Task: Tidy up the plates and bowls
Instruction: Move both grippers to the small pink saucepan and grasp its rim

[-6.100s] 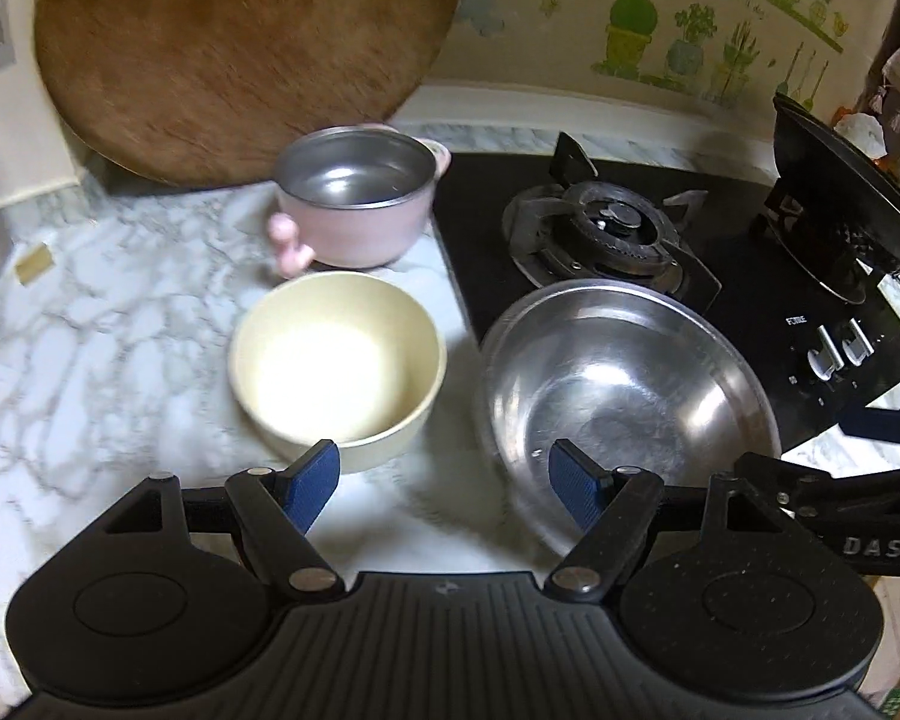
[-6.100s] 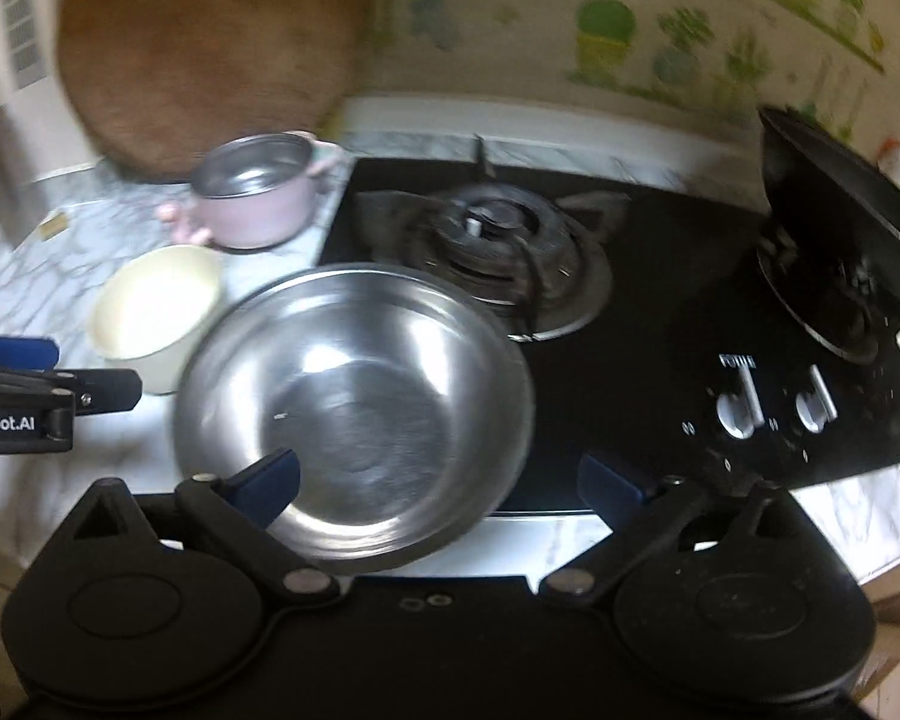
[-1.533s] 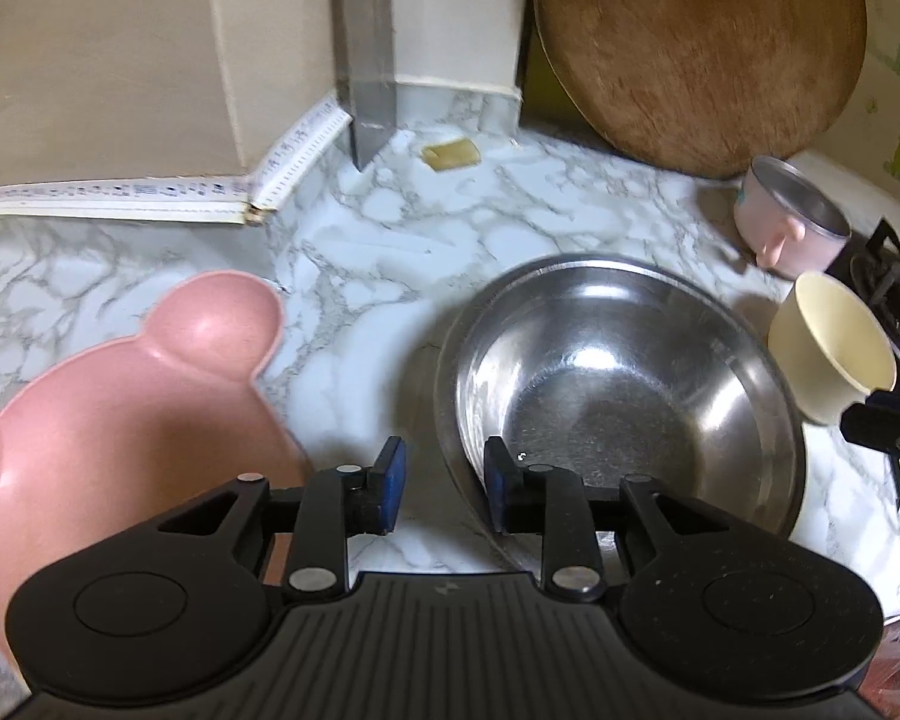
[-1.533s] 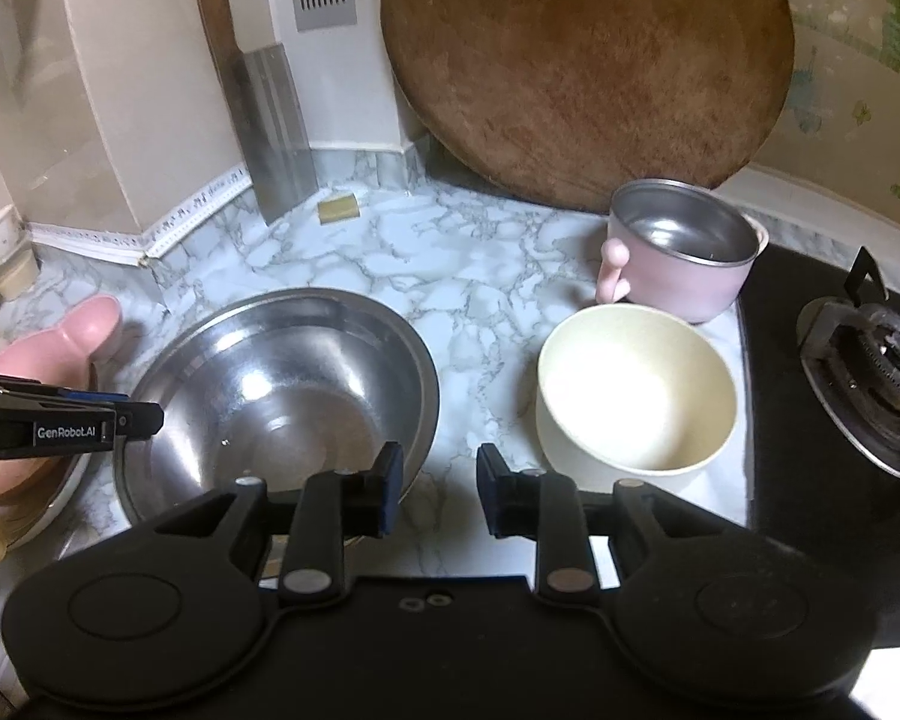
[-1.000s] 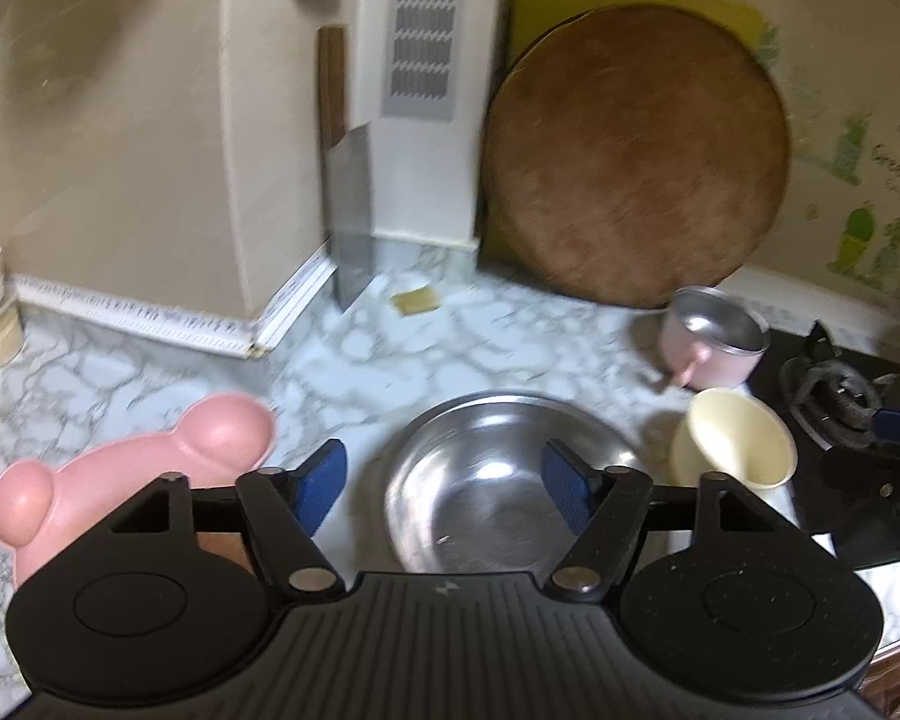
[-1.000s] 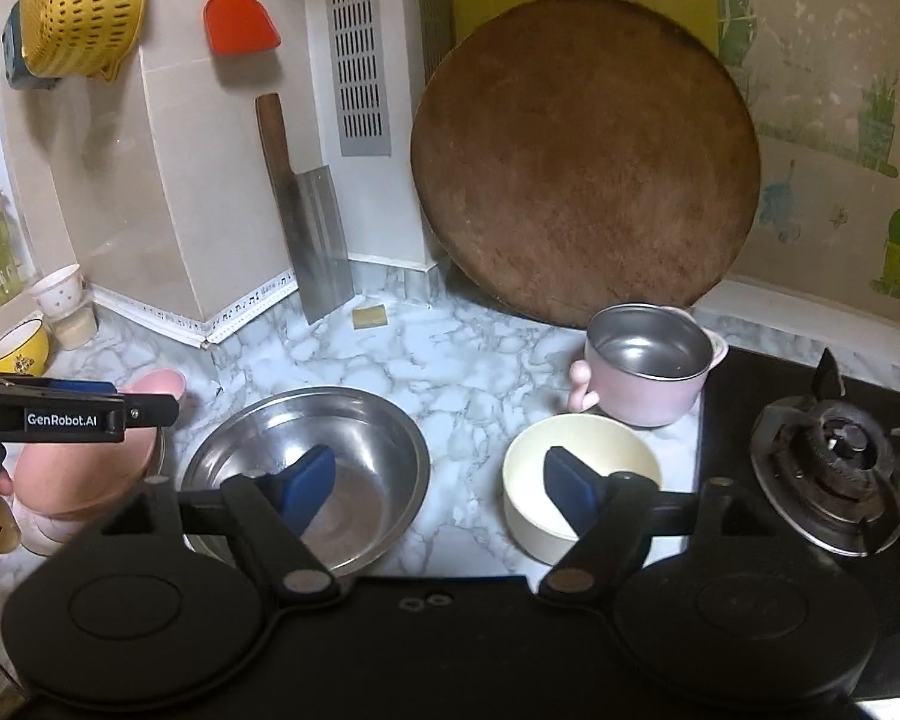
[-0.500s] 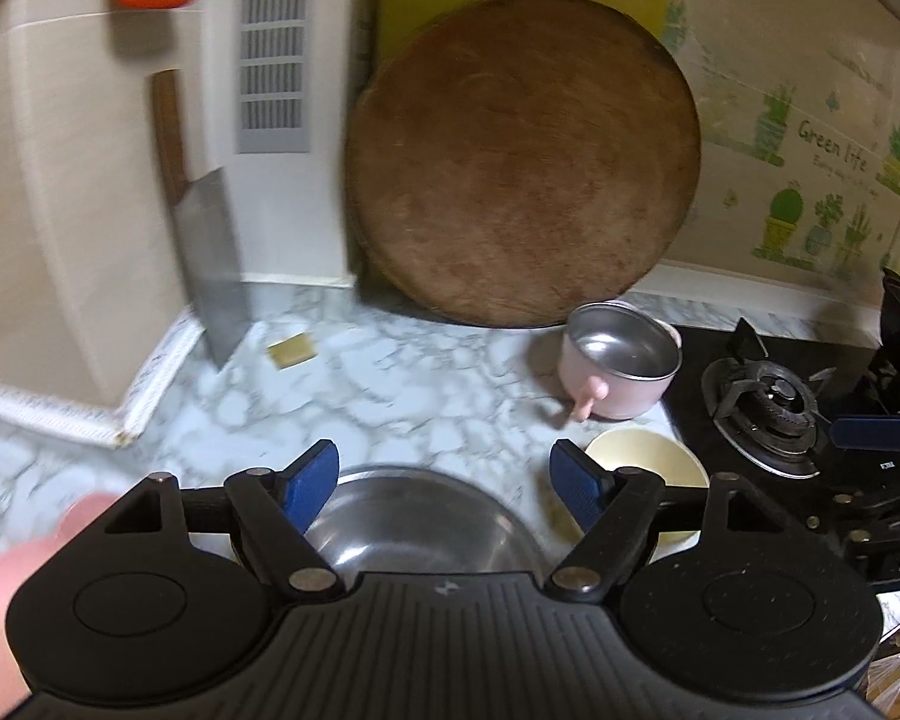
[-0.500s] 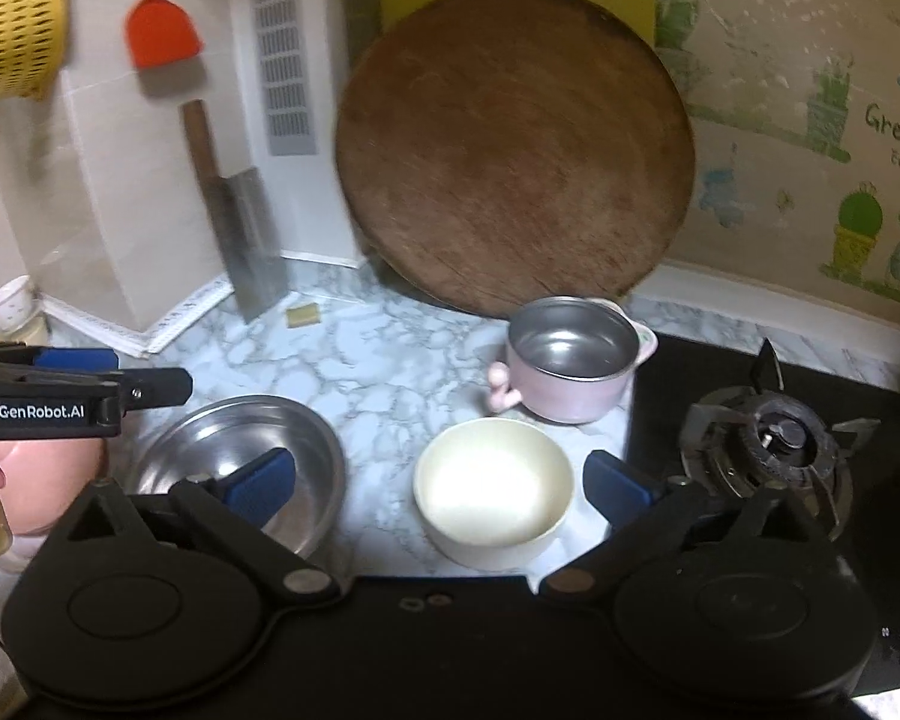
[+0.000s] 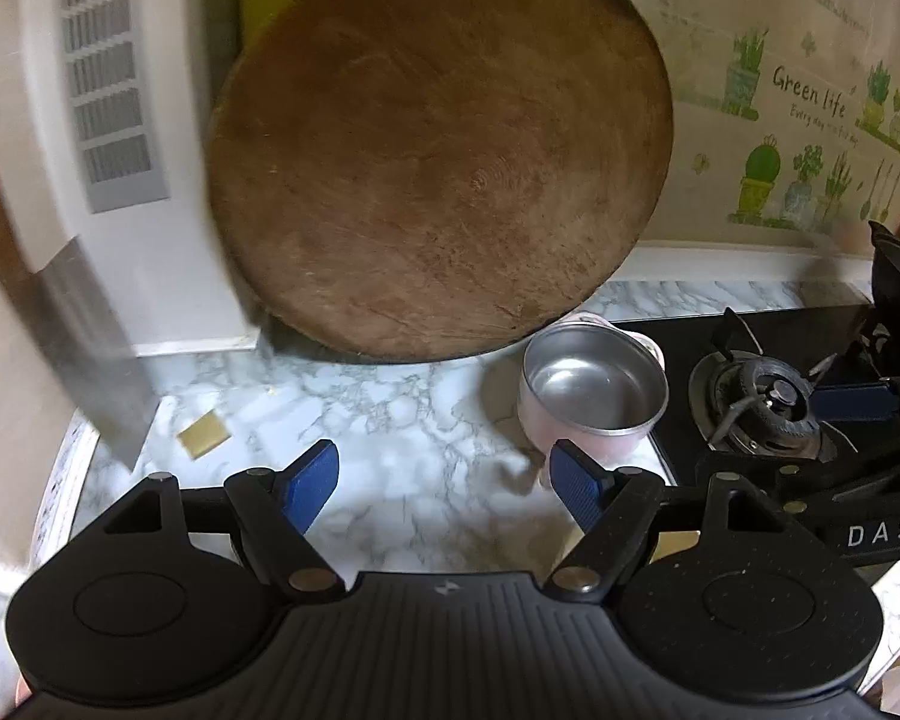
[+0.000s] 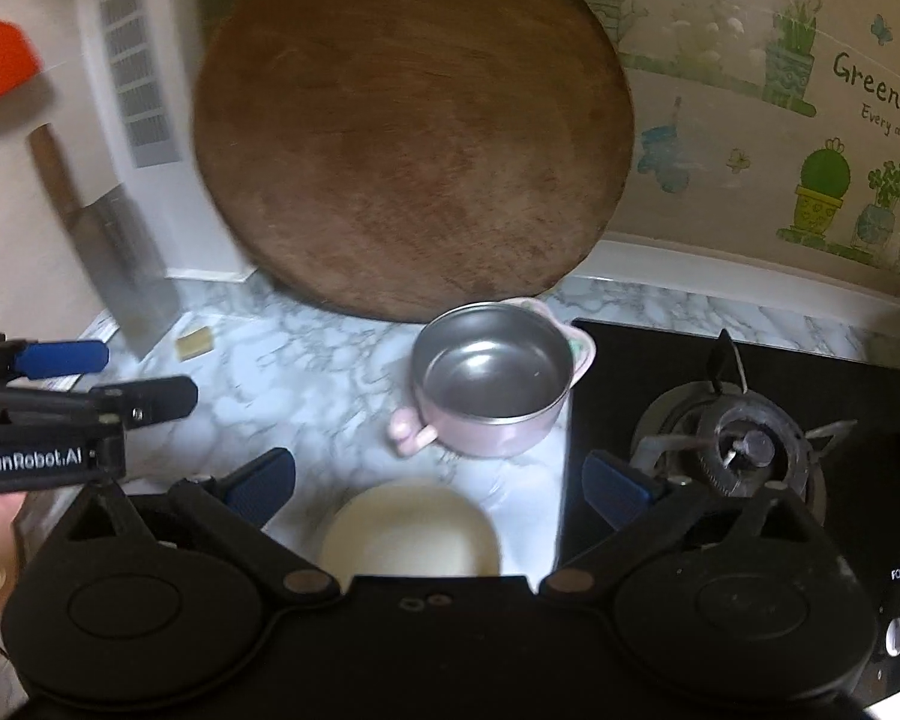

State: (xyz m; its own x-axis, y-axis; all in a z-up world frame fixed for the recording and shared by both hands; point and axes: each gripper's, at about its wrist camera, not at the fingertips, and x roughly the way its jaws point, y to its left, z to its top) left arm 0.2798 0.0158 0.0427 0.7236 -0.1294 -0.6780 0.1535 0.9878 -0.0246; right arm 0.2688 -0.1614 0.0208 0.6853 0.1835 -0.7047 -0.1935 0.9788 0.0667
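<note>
Now the steel bowl is set down and gone from both views; your left gripper point(image 9: 444, 483) and right gripper point(image 10: 438, 489) gape empty above the cream bowl point(image 10: 411, 534), beside the pink pot point(image 10: 492, 387).

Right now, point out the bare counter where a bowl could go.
The widest bare marble lies between the cleaver, the round wooden board and the pink pot. It is crowded near the stove: the cream bowl sits close in front of the pot, beside the hob's edge.
</note>
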